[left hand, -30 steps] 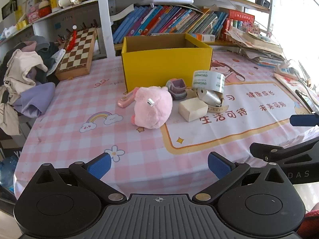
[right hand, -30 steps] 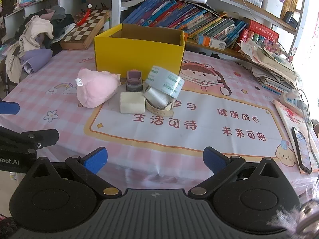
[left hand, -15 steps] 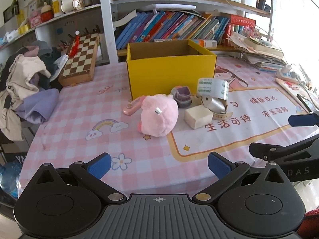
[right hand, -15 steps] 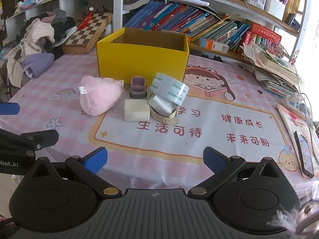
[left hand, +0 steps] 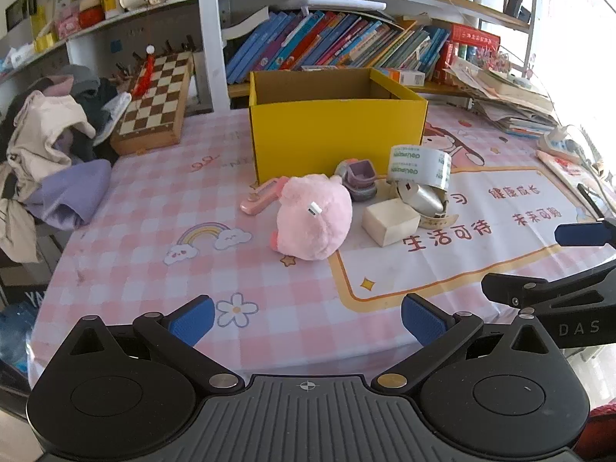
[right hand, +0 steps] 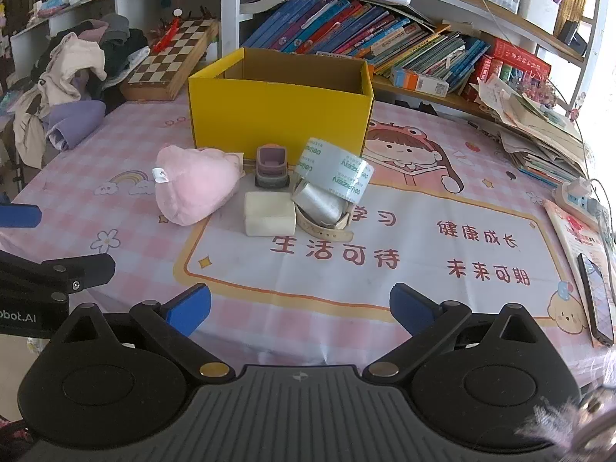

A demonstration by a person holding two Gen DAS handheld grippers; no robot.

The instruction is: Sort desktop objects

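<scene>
Two handheld grippers hover low at the near edge of a table spread with a pink checked cloth [left hand: 146, 208]. At the bottom of the left wrist view, the left gripper [left hand: 308, 317] has its blue-tipped fingers spread wide with nothing between them. At the bottom of the right wrist view, the right gripper [right hand: 300, 308] is likewise spread and empty.

Around mid-frame a small cluster of items sits on the cloth, just in front of an open yellow cardboard box [left hand: 338, 134] that stands in the upper centre. A round pink plush toy [left hand: 313, 217] lies at the cluster's left. A flat pink clip-like object [left hand: 261, 196] lies behind it, partly hidden. A small purple and grey toy car [right hand: 272, 167] stands next to the box wall. A cream rectangular block [right hand: 269, 213] lies nearest the grippers. A roll of clear printed packing tape [right hand: 334, 171] leans tilted on a silvery roll [right hand: 319, 202] and a beige strap [right hand: 327, 227].

Little of the box's inside shows, so what it holds cannot be told.

Risks, as a judgement: the items touch or nearly touch, so closing on one could nudge its neighbours. The leaning tape may roll off if its support shifts. The soft plush could squash and slip from a shallow pinch.
</scene>
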